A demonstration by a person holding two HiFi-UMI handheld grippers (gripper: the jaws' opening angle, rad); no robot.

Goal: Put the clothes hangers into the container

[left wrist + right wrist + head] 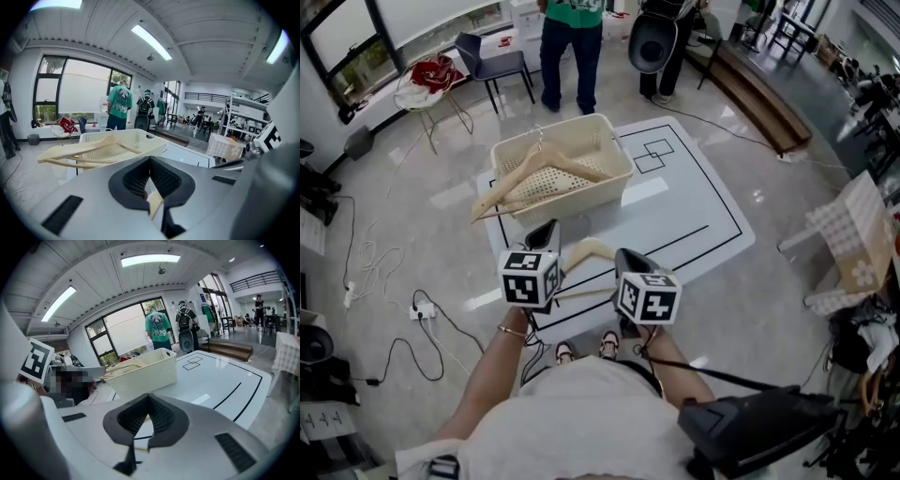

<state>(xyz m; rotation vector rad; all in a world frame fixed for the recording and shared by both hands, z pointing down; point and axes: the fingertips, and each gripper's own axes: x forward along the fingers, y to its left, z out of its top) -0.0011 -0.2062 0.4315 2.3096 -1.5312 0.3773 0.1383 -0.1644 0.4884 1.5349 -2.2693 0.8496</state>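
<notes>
Wooden hanger (pixel 589 248) sits between the two grippers, held at both ends. Left gripper (pixel 544 234) has its jaws closed tight on a pale wooden part of the hanger (pixel 154 202). Right gripper (pixel 630 264) has its jaws pinched together on the thin lower bar (pixel 139 448). Ahead of both grippers is a cream perforated basket (pixel 581 195) on the white worktop (pixel 694 202). More wooden hangers (pixel 546 169) lie in it, ends sticking out over its left rim. Two people (pixel 572 47) stand well beyond the basket.
</notes>
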